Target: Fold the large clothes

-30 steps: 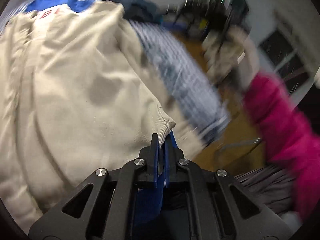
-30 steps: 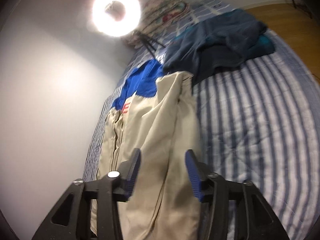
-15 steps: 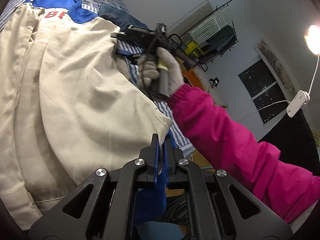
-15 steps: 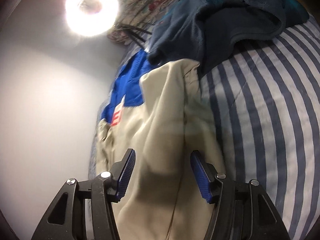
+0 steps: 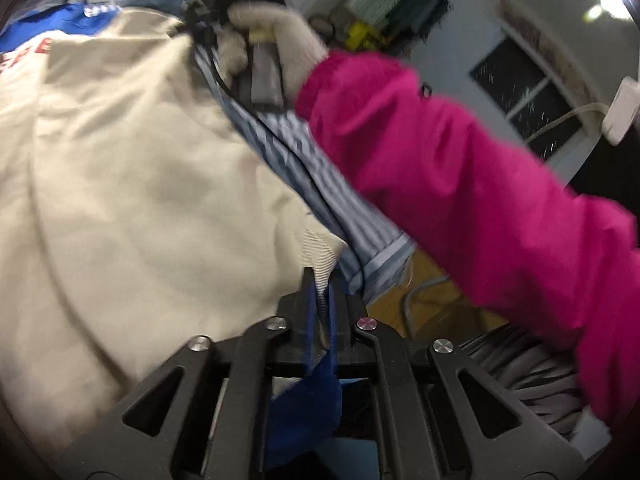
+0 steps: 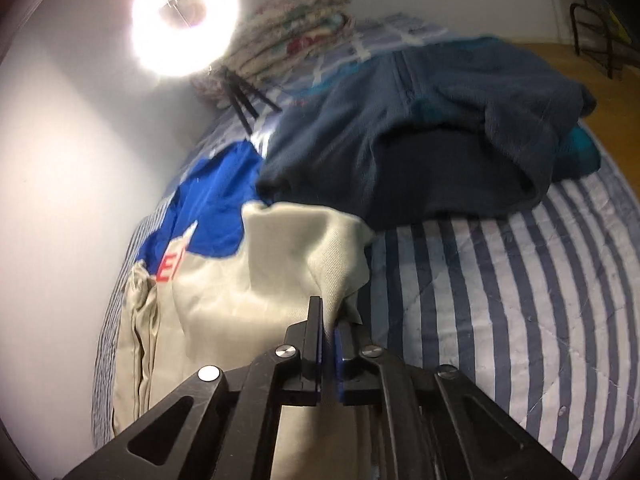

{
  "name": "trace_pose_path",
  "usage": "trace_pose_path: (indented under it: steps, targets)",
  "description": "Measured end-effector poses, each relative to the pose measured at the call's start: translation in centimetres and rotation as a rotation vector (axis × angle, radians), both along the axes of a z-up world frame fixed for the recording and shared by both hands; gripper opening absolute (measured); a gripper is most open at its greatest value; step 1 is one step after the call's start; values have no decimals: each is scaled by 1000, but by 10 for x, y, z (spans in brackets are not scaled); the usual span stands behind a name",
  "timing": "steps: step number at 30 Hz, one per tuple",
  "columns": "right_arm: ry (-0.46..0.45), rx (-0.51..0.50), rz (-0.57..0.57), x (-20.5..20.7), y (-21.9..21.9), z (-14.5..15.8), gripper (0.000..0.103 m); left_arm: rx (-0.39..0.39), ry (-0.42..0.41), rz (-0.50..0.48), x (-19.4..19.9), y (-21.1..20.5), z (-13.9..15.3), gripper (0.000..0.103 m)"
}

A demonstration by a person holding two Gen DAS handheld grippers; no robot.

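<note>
A large beige jacket [image 5: 132, 184] with a blue yoke and red letters lies spread on a striped bed. My left gripper [image 5: 320, 280] is shut on its near hem corner, where blue lining shows between the fingers. My right gripper [image 6: 328, 316] is shut on a raised fold of the same beige jacket [image 6: 280, 264] at its right edge. In the left wrist view the right gripper [image 5: 224, 12] shows far off, held by a gloved hand with a pink sleeve [image 5: 460, 168].
A dark blue garment pile [image 6: 420, 132] lies just beyond the jacket on the blue-striped bedcover [image 6: 500, 300]. A folded floral blanket [image 6: 296, 36] and a ring light [image 6: 184, 20] stand at the bed's head by the white wall. Wooden floor [image 6: 592, 76] lies to the right.
My right gripper was open over the jacket; it has closed on a fold at the jacket's right edge and lifts it. My left gripper still holds the hem corner.
</note>
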State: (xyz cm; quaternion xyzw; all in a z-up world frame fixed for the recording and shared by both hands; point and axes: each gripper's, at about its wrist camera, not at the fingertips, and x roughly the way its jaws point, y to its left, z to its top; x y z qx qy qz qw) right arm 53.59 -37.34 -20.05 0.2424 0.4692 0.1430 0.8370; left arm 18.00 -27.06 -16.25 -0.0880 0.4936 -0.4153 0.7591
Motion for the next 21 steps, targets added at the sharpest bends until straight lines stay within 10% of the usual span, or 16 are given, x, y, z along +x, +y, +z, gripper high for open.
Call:
trace_pose_path:
  steps: [6, 14, 21]
  targets:
    - [-46, 108, 41, -35, -26, 29, 32, 12, -10, -2, -13, 7, 13, 41]
    - [-78, 135, 163, -147, -44, 75, 37, 10, -34, 150, -27, 85, 43, 43]
    - [-60, 57, 314, -264, -26, 76, 62, -42, 140, 316, -20, 138, 10, 52]
